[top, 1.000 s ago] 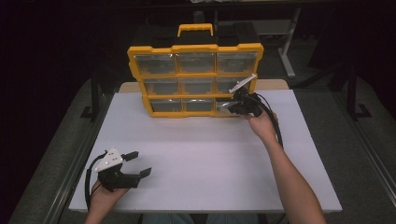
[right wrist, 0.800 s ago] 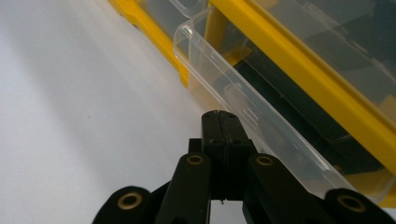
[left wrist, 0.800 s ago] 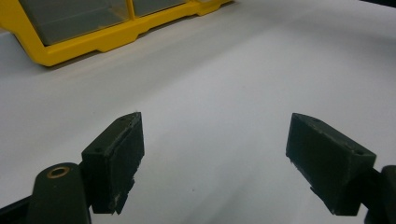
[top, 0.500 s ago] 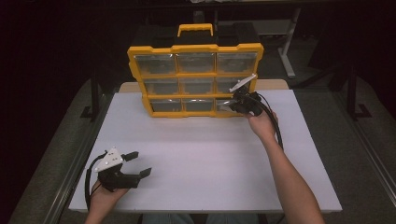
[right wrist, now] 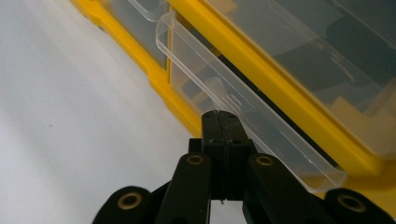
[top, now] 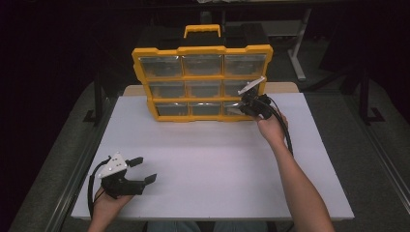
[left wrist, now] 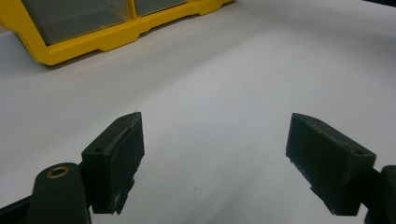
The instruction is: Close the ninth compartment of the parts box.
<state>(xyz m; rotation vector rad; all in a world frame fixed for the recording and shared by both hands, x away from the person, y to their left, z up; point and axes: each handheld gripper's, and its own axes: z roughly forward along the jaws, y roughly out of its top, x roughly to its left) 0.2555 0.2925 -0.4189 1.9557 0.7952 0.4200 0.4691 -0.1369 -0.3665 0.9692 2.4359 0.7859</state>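
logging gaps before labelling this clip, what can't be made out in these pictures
- Drawer contents: in the high view the yellow organizer has frosted drawer fronts too small to see through.
- Right gripper grip: in the right gripper view its jaws are closed at the clear drawer lip, but whether they pinch it is unclear.
- Organizer extent: the left gripper view cuts it off at the top edge.
- Left gripper cable end: cut off at the high view's bottom edge.

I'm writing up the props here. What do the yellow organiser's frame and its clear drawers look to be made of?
The yellow organiser frame looks like moulded opaque plastic, smooth with a slight sheen and rounded edges. The clear drawers seem to be thin transparent plastic: you see through them and their rims catch light.
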